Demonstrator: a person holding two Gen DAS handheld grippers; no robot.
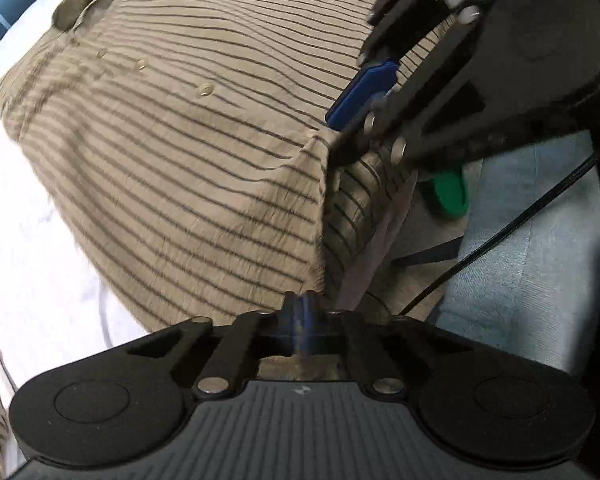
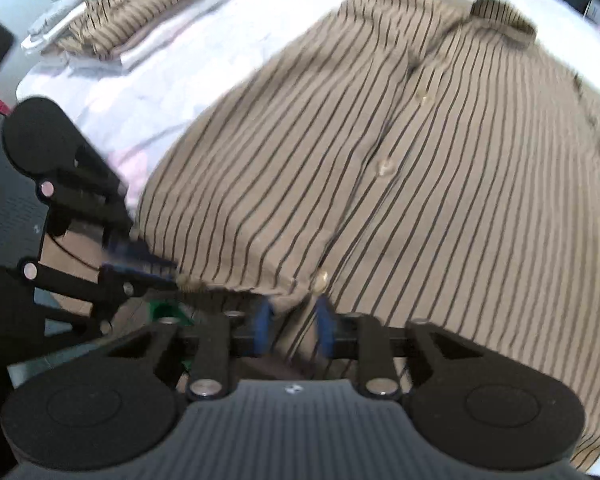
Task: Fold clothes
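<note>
A tan button-front shirt with thin dark stripes [image 2: 400,184] lies spread, front up, on a white sheet-covered surface [image 2: 172,80]. Its long axis follows the button placket [image 2: 384,168]: the collar [image 2: 500,20] points away from both cameras and the hem [image 2: 260,286] lies nearest the grippers, at the surface's edge. The stripes run parallel to the placket, and the cloth looks slightly crinkled, with shallow wrinkles near the hem.

The left gripper [image 1: 304,312] has its blue-padded fingers fully together on the shirt's hem corner (seen from the side in the right wrist view [image 2: 156,270], where the tips meet on a small bunch of fabric). The right gripper [image 2: 294,320] stands at a narrow gap, its blue fingers [image 2: 263,322] flanking the hem at the lowest button; whether the pads press the cloth cannot be told.

Only the right wrist view shows a stack of folded striped garments [image 2: 140,12] at the far left of the sheet. Only the left wrist view shows the hem hanging over the edge, a green object [image 1: 448,192] below, a black cable [image 1: 500,240] and pale blue fabric [image 1: 540,260].
</note>
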